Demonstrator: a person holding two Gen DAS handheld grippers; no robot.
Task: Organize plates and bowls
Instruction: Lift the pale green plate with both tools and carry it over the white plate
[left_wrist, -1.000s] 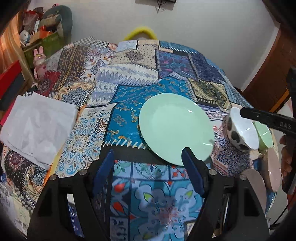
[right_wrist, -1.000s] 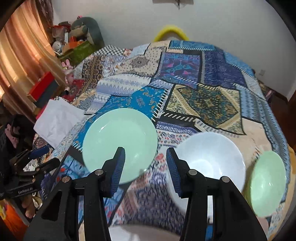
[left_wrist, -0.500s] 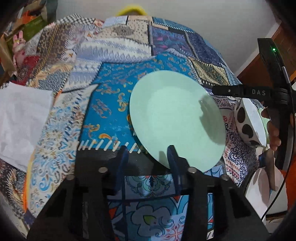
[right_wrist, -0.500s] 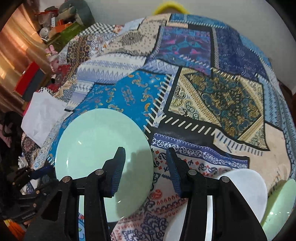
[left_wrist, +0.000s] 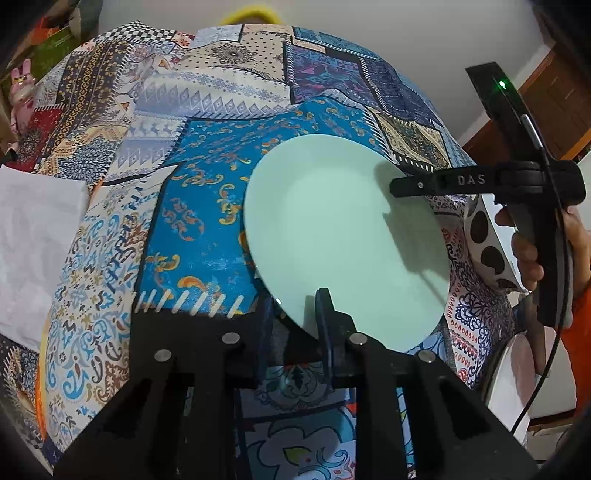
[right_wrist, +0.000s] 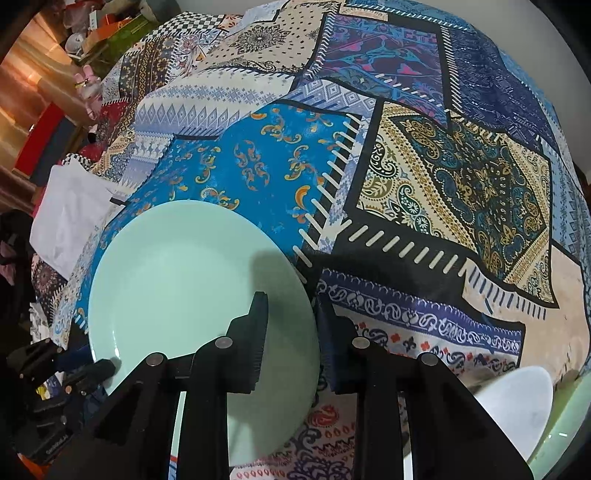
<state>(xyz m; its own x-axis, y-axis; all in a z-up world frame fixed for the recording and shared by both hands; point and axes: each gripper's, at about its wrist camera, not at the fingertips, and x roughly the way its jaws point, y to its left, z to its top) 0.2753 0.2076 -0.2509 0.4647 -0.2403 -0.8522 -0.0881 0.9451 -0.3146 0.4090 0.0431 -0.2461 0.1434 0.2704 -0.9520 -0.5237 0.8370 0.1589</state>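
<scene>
A pale green plate (left_wrist: 343, 236) (right_wrist: 184, 295) lies flat on the patchwork cloth. My left gripper (left_wrist: 295, 317) points steeply down at the plate's near rim, one finger on the plate and one just off its edge. Its jaws are closing with the rim between them, and a gap still shows. My right gripper (right_wrist: 291, 325) straddles the plate's right rim the same way, jaws closing, one finger over the plate and the other beside it on the cloth. Each gripper also shows in the other's view: the right gripper (left_wrist: 406, 184) and the left gripper (right_wrist: 77, 373).
A white bowl with black spots (left_wrist: 484, 240) (right_wrist: 517, 402) stands right of the plate, with a green dish (right_wrist: 569, 424) beyond it. Pinkish plates (left_wrist: 524, 376) sit at the right edge. A white sheet (left_wrist: 33, 243) lies at the left. A hand (left_wrist: 528, 254) holds the right gripper.
Both grippers came down onto the green plate and narrowed their jaws. The right one moved left from over the white bowl to the plate's right rim.
</scene>
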